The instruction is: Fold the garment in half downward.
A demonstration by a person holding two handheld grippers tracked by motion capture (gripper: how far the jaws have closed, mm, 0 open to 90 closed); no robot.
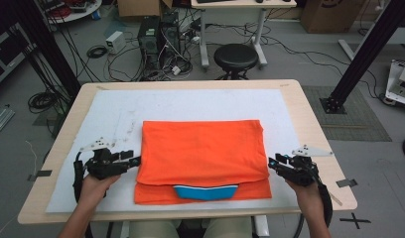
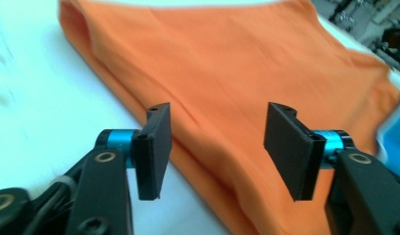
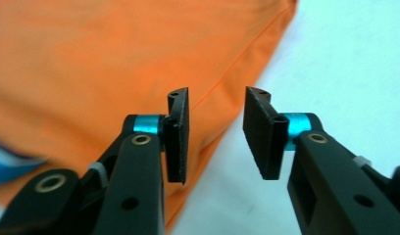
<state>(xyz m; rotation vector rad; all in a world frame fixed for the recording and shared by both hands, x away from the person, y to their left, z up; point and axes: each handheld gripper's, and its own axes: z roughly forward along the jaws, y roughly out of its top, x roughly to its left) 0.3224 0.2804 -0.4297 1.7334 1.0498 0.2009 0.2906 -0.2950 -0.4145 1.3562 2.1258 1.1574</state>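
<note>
left gripper (image 1: pixel 137 160), jaws released, at the left edge of the folded orange shirt (image 1: pixel 203 151); in the left gripper view the cloth lies beyond the parted jaws, ungripped. the shirt lies mid-counter on the white mat (image 1: pixel 111 114), blue collar (image 1: pixel 206 191) toward the person. right gripper (image 1: pixel 271 162), jaws released, at the shirt's right edge.

Lab workspace, computer towers (image 1: pixel 158 37) on floor, tangled cables (image 1: pixel 116 62), black stool (image 1: pixel 235 57), cardboard boxes (image 1: pixel 329 15)
</note>
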